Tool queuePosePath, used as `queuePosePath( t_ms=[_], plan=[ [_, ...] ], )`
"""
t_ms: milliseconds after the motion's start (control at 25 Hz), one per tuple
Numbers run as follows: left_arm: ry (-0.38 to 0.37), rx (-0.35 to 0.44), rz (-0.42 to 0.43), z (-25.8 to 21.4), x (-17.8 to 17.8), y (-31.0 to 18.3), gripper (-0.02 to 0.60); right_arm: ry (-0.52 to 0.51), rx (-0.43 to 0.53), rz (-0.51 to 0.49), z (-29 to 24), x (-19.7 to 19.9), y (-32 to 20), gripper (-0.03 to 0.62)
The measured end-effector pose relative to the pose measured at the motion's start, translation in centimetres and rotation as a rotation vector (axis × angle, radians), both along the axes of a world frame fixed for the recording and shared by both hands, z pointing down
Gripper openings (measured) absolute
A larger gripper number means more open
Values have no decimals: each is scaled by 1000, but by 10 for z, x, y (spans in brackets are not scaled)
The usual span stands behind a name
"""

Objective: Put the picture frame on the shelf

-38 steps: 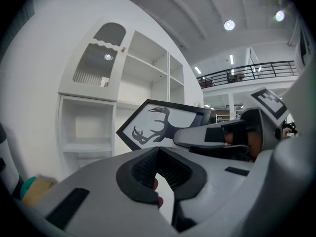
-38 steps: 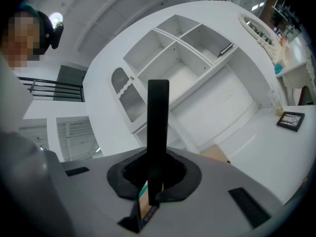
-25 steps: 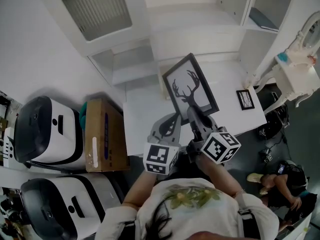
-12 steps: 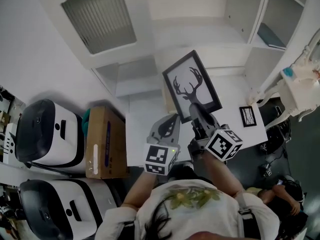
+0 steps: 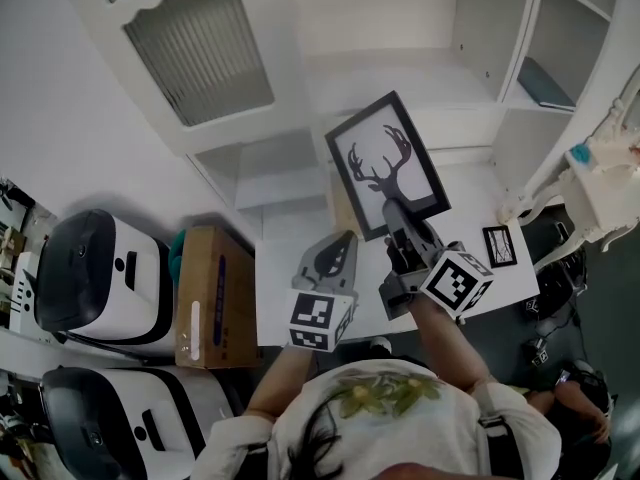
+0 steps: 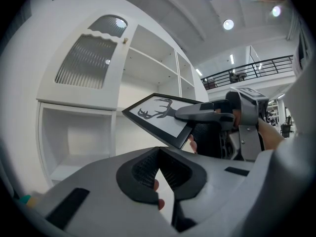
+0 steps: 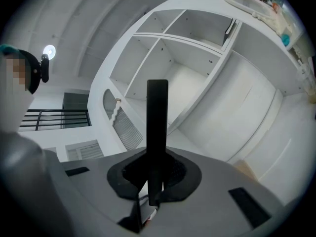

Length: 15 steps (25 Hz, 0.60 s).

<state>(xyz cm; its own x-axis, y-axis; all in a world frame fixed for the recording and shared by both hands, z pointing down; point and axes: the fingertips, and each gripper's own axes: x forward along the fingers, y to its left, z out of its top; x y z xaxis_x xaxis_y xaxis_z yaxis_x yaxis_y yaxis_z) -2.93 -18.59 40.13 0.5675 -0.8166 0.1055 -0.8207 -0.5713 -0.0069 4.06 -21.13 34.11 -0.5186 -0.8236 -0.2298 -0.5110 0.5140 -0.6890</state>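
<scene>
R gripper (image 5: pixel 398 224) fingers pinch picture frame (image 5: pixel 386 164) lower edge; long axis aims at shelf (image 5: pixel 392 60), upper centre. L gripper (image 5: pixel 338 246) fingers together, empty.

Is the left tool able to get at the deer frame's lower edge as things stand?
Probably yes: the left tool is empty and close to the frame, beside the right tool gripping it, with nothing between. Its jaws are shut, so they'd need opening.

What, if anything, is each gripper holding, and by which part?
The right gripper clamps the deer picture frame by its bottom edge; the left gripper is shut on nothing.
</scene>
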Motion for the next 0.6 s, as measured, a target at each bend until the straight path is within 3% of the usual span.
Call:
queuePosePath(
  t_ms=[320,600],
  plan=[
    [-9,42,1,6,-8,10,28,-89,36,-14,-9,0,5,48],
    [-10,37,9,7,-3,1,28,-218,1,-105,-17,-1,-13,48]
  ],
)
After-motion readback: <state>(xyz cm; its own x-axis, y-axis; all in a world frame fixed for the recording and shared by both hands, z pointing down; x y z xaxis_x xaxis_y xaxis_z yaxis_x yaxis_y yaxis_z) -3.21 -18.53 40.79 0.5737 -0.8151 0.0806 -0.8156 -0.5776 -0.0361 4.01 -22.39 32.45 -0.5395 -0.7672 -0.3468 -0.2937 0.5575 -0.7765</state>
